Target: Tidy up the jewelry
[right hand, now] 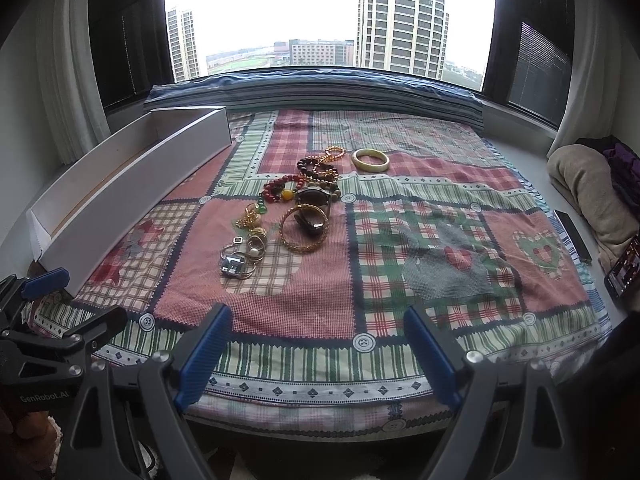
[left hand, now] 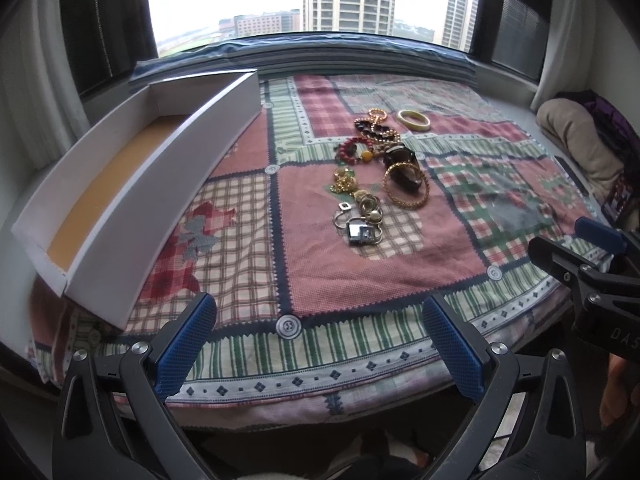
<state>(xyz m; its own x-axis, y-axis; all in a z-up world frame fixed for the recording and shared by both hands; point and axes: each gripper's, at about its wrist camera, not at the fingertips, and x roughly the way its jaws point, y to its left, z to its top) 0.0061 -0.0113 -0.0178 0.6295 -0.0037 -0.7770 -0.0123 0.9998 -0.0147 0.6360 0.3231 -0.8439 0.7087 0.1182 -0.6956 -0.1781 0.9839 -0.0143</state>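
On the quilt: jewelry [left hand: 374, 168] is heaped mid-bed, well beyond both grippers.
Box [left hand: 132, 184]: set left of it.
Left gripper [left hand: 320, 344]: spread, empty.
Right gripper [right hand: 318, 354]: spread, empty.
Lettering: "GenRobot.AI" is read.

Plaid red-green cloth [left hand: 360, 280], white box [left hand: 160, 200], cream bangle [right hand: 370, 160].

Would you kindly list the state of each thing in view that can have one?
left tongs: open, holding nothing.
right tongs: open, holding nothing.
white box: lidless, nothing visible inside, lying on the quilt.
jewelry pile: heaped loose on the quilt, outside the box.
cream bangle: lying flat, apart from the pile.
gold bangle: lying flat, ringing a dark piece.
phone: screen lit.
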